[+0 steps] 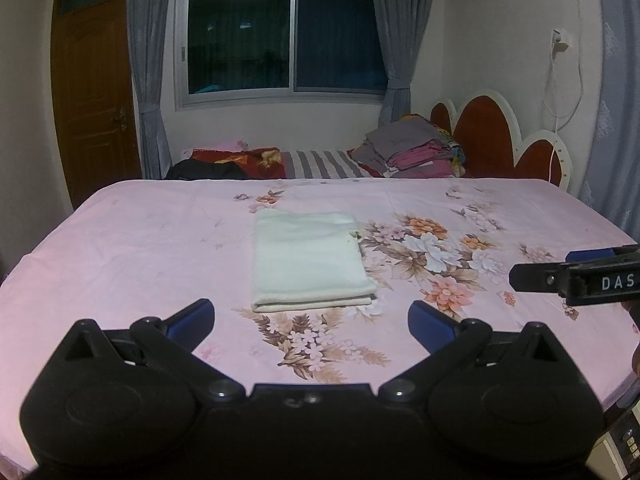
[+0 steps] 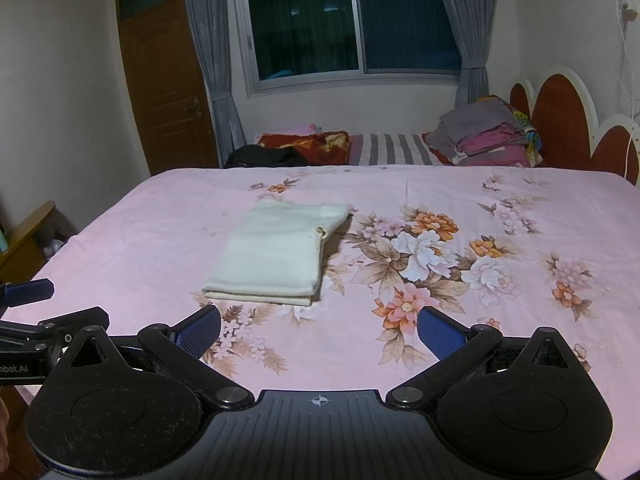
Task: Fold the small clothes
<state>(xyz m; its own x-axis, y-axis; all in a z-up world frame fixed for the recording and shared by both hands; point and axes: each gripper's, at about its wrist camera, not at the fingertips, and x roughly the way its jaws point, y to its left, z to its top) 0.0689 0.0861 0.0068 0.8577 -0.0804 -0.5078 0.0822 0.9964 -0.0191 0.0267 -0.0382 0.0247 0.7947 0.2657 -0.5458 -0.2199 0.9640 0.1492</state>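
Pink floral bedsheet; cream garment lies folded, likely finished; left gripper and right gripper hover spread wide, holding nothing.

my left tool is matte black plastic with round pivot housings, silver screws and blue textured pads. my right tool matches it, with a ribbed base, a small crosshair mark and dust specks.

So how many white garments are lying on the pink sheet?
1. A folded white garment lies left of the big flower print on the pink sheet. Other clothes are piled on the far bed.
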